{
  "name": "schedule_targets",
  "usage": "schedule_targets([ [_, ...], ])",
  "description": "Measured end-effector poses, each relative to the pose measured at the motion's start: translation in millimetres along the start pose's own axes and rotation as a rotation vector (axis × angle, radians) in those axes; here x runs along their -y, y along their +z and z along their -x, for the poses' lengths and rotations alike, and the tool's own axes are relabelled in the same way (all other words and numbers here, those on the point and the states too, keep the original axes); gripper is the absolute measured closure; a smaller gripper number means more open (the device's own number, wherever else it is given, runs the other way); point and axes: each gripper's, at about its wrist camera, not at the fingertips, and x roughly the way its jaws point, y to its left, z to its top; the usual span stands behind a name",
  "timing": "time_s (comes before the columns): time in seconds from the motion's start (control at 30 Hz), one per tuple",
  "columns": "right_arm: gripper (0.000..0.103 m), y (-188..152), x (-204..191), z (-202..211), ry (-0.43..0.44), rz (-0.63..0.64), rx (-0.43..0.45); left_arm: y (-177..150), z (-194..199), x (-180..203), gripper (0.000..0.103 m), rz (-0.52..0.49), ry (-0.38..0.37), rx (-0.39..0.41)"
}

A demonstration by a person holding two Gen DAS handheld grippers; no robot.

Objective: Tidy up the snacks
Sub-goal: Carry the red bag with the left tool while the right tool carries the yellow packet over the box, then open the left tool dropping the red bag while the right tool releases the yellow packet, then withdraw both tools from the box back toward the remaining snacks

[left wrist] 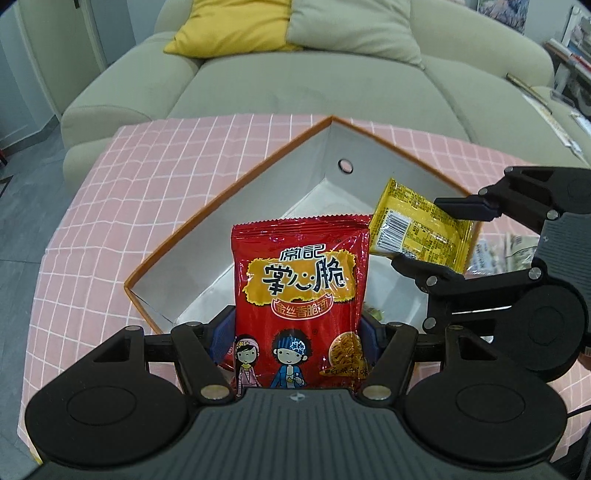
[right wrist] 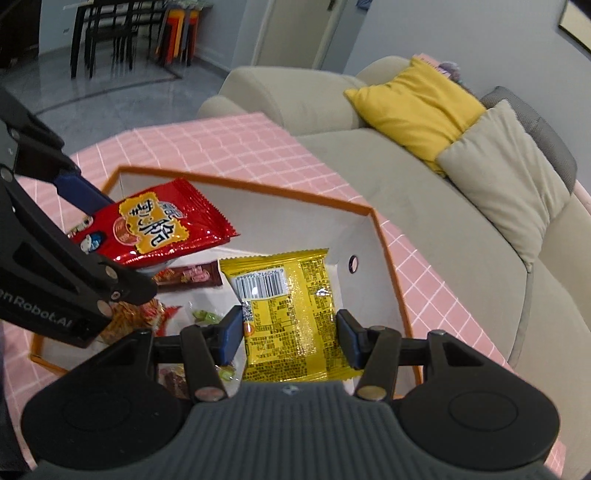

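My left gripper (left wrist: 297, 325) is shut on a red noodle-snack packet (left wrist: 301, 280) and holds it upright over the open orange-rimmed white box (left wrist: 236, 192). My right gripper (right wrist: 290, 328) is shut on a yellow snack packet (right wrist: 288, 314) and holds it over the same box (right wrist: 388, 236). In the left wrist view the right gripper (left wrist: 424, 236) and the yellow packet (left wrist: 417, 225) are at the right. In the right wrist view the left gripper (right wrist: 110, 243) and the red packet (right wrist: 159, 225) are at the left. A brown bar (right wrist: 192, 275) and several small snacks (right wrist: 147, 314) lie on the box floor.
The box stands on a table with a pink checked cloth (left wrist: 155, 177). A beige sofa (left wrist: 295, 81) with a yellow cushion (right wrist: 413, 103) runs along the table's far side. More packets (left wrist: 517, 247) lie on the cloth at the right. Chairs (right wrist: 110, 33) stand in the far room.
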Motion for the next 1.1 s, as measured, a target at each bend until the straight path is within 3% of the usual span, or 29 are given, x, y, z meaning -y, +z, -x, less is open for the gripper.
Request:
schedule_targets([
  [0.57, 0.052, -10.0, -2.3, -78.7, 0.065, 0.028, -0.228, 0.2, -60.9, 0.1, 0.027, -0.031, 0.030, -0.152],
  [0.9, 0.051, -17.0, 1.7, -89.3, 0.097, -0.029, -0.304, -1.2, -65.4, 0.0, 0.022, -0.055, 0.027, -0.157],
  [1.1, 0.036, -9.9, 7.3, -82.9, 0.077, -0.041, -0.302, 1.7, -50.7, 2.1, 0.018, -0.070, 0.018, -0.133],
])
